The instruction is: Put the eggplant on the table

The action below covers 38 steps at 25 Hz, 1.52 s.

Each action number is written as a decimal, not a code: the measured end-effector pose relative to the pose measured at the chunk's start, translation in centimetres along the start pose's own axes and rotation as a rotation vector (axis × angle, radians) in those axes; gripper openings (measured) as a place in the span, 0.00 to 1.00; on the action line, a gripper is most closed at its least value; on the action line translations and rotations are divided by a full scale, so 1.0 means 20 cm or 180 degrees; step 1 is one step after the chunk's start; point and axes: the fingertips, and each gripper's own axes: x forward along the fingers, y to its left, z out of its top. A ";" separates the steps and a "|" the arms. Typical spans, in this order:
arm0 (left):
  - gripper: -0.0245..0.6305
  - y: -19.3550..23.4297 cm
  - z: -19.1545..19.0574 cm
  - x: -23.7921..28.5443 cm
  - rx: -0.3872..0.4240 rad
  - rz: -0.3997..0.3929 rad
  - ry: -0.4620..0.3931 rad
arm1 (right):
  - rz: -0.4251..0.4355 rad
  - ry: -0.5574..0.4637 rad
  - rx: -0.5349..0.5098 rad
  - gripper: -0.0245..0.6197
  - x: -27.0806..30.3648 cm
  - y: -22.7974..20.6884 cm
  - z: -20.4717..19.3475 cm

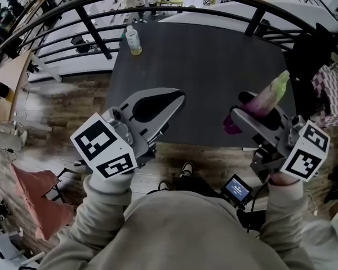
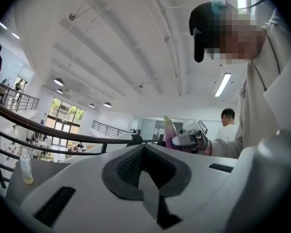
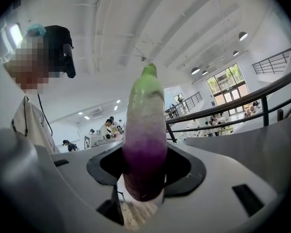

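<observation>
Clamping the eggplant's (image 1: 267,94) purple end, your right gripper (image 1: 242,108) sits above the table's (image 1: 203,66) near right edge; your left gripper's (image 1: 177,97) jaws are closed together, empty.

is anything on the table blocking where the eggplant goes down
Nothing visible does. The right gripper holds the eggplant over bare table; the only item there, a bottle, stands at the far left corner.

The dark table (image 1: 214,77) lay open across its middle and near edge; a bottle (image 1: 133,40) stood at the far left corner, railing bars (image 1: 96,35) just beyond.
</observation>
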 end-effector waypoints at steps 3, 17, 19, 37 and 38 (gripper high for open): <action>0.05 0.03 0.04 0.18 0.0036 -0.0022 0.0009 | 0.0018 -0.0013 0.0022 0.38 -0.06 -0.14 0.06; 0.05 0.00 0.08 0.55 0.0087 -0.0063 0.0104 | 0.0097 -0.0155 0.0135 0.38 -0.23 -0.42 0.19; 0.05 0.03 0.09 0.56 0.0092 -0.0074 0.0119 | 0.0083 -0.0176 0.0149 0.38 -0.22 -0.44 0.20; 0.05 0.55 0.20 0.65 0.0024 -0.0276 -0.0016 | -0.0084 -0.0093 0.0088 0.38 0.21 -0.64 0.37; 0.05 0.62 0.20 0.64 0.0024 -0.0272 -0.0022 | -0.0086 -0.0086 0.0079 0.38 0.28 -0.66 0.39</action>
